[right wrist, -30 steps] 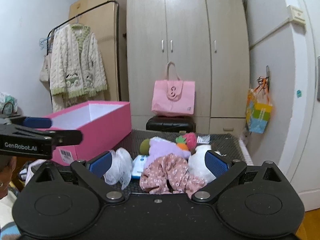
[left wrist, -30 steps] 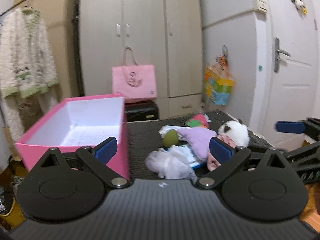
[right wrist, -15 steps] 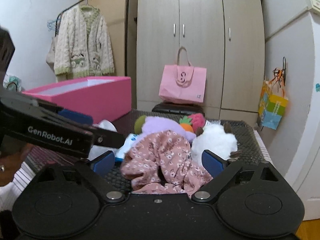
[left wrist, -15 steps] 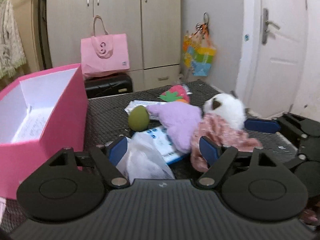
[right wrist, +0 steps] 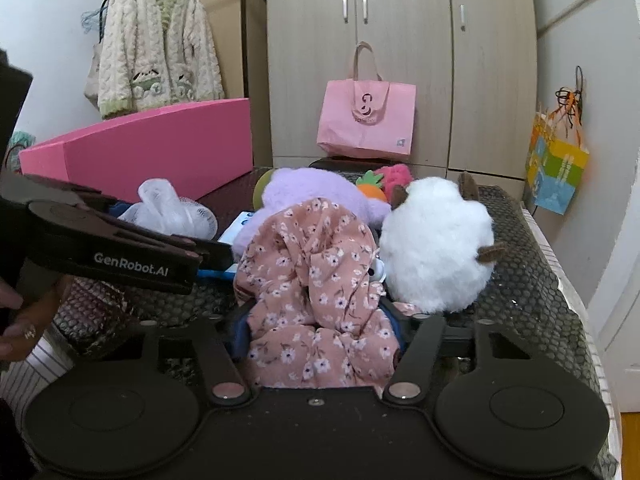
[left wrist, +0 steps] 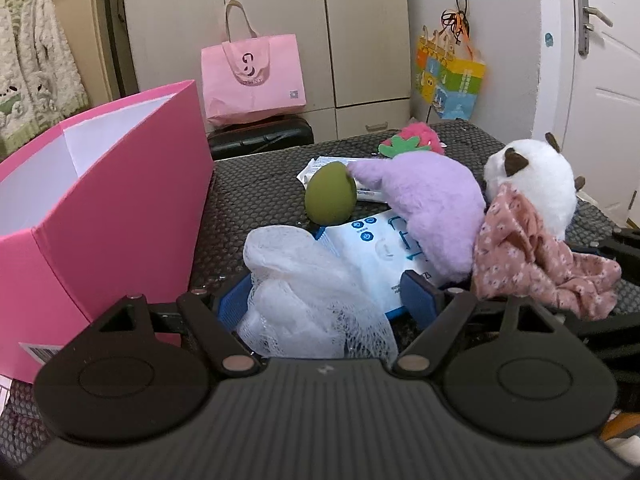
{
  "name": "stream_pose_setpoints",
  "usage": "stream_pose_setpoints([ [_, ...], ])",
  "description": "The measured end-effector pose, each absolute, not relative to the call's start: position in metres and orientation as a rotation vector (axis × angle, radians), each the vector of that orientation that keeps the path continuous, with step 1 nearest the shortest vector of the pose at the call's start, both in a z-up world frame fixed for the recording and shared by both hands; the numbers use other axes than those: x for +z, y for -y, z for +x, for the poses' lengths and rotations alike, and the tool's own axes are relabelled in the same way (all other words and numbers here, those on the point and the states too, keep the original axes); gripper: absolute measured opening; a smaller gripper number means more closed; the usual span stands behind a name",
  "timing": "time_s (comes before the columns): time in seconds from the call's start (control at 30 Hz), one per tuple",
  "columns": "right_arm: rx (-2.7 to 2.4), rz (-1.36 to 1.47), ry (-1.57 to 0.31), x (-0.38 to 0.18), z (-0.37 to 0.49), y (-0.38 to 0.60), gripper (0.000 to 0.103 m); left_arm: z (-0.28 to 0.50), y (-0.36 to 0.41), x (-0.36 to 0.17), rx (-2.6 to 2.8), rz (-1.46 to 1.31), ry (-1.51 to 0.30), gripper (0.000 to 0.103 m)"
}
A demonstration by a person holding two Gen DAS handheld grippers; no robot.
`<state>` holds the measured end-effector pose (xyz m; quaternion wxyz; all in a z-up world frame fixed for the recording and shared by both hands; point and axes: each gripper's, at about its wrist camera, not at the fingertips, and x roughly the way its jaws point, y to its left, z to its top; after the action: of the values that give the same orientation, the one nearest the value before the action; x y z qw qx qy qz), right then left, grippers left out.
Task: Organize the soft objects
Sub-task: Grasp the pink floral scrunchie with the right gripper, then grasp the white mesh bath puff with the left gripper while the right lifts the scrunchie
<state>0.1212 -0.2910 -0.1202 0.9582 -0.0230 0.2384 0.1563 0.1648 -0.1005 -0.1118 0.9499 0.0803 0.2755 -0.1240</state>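
Observation:
A white mesh puff (left wrist: 316,292) lies between the fingers of my left gripper (left wrist: 326,304), whose jaws stand around it, still apart. A pink floral cloth (right wrist: 316,300) lies between the fingers of my right gripper (right wrist: 320,328), also wide around it. A purple plush (left wrist: 432,208), a white fluffy plush (left wrist: 532,184), a green egg-shaped toy (left wrist: 330,199) and a pink strawberry plush (left wrist: 416,140) sit on the black mat (left wrist: 256,188). The open pink box (left wrist: 120,200) stands at the left.
A blue-and-white packet (left wrist: 380,248) lies under the toys. A pink tote bag (left wrist: 252,76) sits on a black case by the wardrobe. A colourful bag (left wrist: 450,76) hangs on the wall. A cardigan (right wrist: 156,40) hangs at the left.
Both grippers moved forward and down into the pile. The mesh puff now sits between the left fingers and the floral cloth between the right fingers, and both jaws have narrowed.

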Motion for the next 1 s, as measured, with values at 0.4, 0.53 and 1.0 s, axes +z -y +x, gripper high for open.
stream_pose_setpoints([
  [0.4,0.305,-0.084,-0.452,-0.119,0.112,0.291,0.023,0.159,0.098,-0.113,-0.256,0.114,-0.573,0.053],
  [0.53,0.303,-0.069,-0.457,-0.116,0.111,0.292,0.023,0.159,0.093,-0.112,-0.268,0.072,-0.571,0.039],
  [1.0,0.284,0.025,-0.43,-0.094,0.091,0.314,0.023,0.15,0.076,-0.095,-0.335,-0.036,-0.563,0.034],
])
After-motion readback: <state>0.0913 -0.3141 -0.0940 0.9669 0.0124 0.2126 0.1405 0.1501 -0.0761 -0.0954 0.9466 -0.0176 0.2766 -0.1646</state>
